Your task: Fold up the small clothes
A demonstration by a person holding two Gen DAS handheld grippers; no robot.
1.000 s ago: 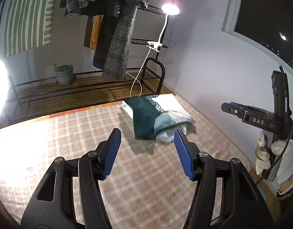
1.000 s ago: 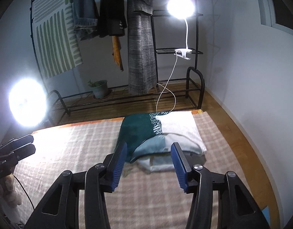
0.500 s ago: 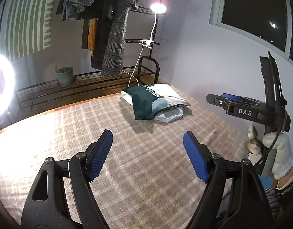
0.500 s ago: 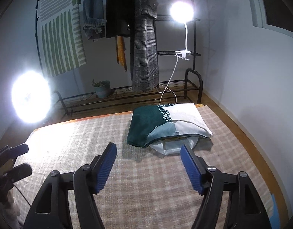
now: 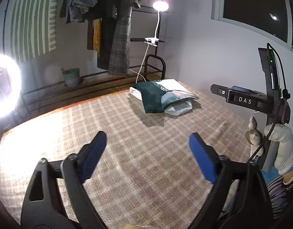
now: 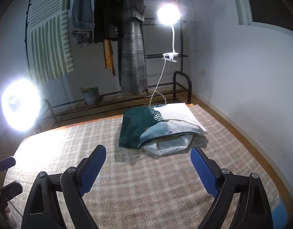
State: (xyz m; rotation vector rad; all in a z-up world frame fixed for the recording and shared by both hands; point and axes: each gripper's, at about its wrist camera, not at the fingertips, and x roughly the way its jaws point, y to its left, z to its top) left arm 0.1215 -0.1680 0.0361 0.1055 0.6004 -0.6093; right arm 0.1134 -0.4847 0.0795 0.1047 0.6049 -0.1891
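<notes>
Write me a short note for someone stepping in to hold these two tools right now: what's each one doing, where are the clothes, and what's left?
Left hand-held gripper: open, empty, above the checked rug.
Right hand-held gripper: open, empty, above the same rug, facing the clothes.
Clothes: a folded green, teal and white garment lies on a folded white piece, stacked at the rug's far end near the rack.
Done: that stack looks folded.
Left: no unfolded item shows on the rug; check for more outside the views.

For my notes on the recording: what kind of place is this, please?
Probably a room in a home, perhaps a bedroom: a clothes rack hung with garments, a checked rug on a wooden floor, and folded clothes stacked on that rug. A potted plant sits nearby.
</notes>
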